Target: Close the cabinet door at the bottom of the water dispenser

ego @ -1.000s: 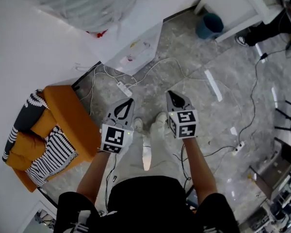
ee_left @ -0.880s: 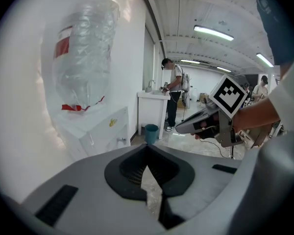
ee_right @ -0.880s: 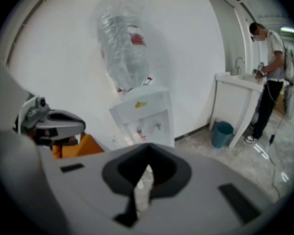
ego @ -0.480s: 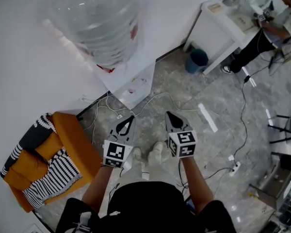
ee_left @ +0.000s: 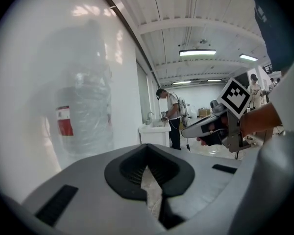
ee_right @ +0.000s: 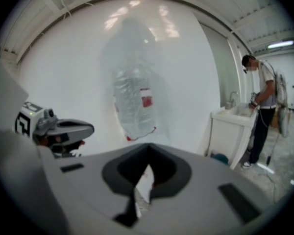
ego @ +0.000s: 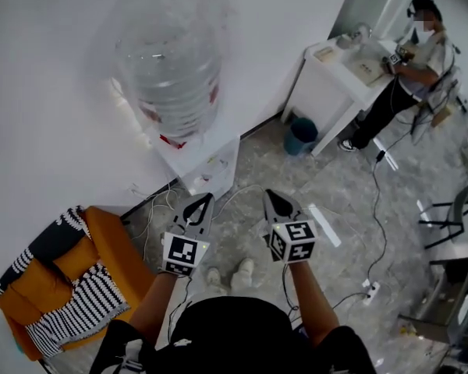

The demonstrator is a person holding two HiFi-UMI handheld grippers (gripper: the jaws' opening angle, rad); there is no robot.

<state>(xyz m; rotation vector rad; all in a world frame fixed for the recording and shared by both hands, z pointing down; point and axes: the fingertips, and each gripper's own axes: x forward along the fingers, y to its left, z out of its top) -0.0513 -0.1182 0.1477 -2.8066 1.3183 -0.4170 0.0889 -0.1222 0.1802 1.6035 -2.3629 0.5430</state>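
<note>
Tools: left tool point(ego: 206, 199) and right tool point(ego: 270, 195) both squeezed shut, holding nothing | water dispenser point(ego: 210, 162) stands ahead, a bit left | left tool is nearer

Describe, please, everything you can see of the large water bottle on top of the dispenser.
The water bottle is a big, clear, ribbed plastic jug with a red label on its side and some red at its lower end. It stands upright on top of the white dispenser, close to the white wall. How full it is cannot be told. Nothing but the dispenser touches it.
</note>
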